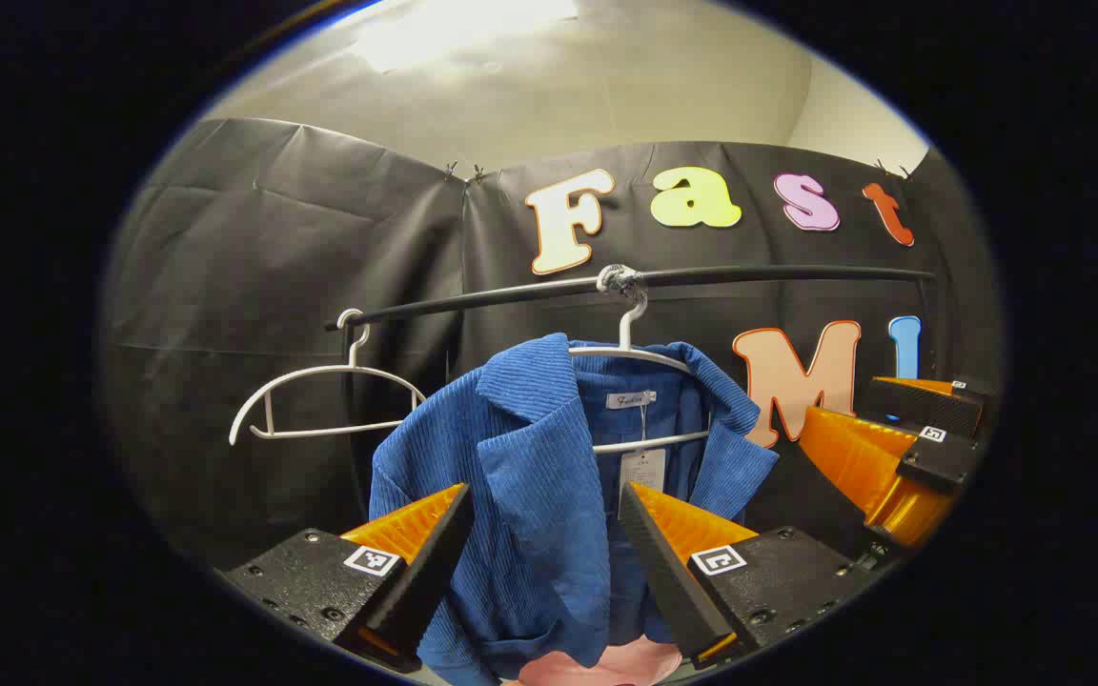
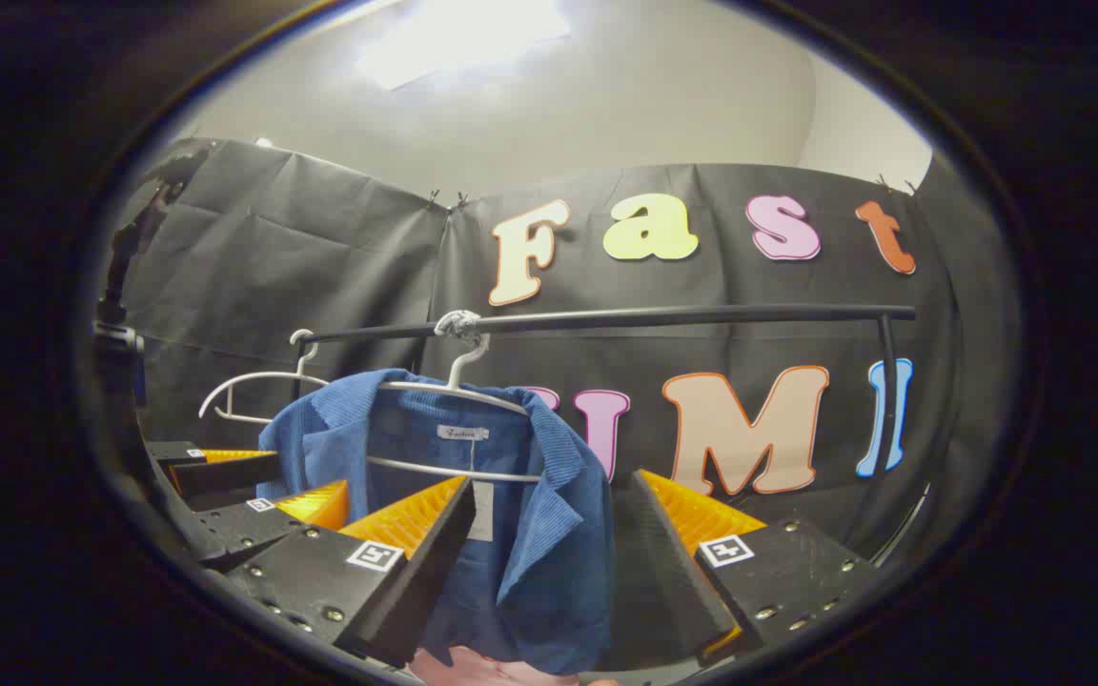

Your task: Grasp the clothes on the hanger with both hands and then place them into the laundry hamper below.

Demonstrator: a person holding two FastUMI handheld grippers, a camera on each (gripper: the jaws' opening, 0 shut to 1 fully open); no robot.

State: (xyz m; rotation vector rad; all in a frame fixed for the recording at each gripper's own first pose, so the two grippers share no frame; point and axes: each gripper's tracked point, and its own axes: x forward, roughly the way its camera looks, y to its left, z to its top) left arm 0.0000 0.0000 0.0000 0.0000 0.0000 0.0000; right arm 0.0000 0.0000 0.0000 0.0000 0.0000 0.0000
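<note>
Left gripper view: the left gripper (image 1: 544,534) sits low in the frame with its fingers spread wide, and the blue corduroy jacket (image 1: 530,495) hangs in the gap between them, at centre frame. Neither finger presses on the cloth; whether either one brushes it cannot be told. The jacket is on a white hanger (image 1: 640,357), which hooks onto the black rail (image 1: 749,274) running across the middle of the frame. A second white hanger (image 1: 320,400), bare, hangs at the left end of that rail. At the right edge the right gripper (image 1: 902,448) is in view, orange and black, just beside the jacket's collar.

Over to the right gripper view: the right gripper (image 2: 549,534) is also wide open at the bottom of the frame, with the jacket's right front panel (image 2: 549,534) hanging between the fingers, gripped by neither. The jacket (image 2: 473,476) sits left of centre here, and the left gripper (image 2: 254,486) shows at lower left against the jacket's far side. Something pink (image 1: 606,667) peeks in below the hem at the very bottom.
</note>
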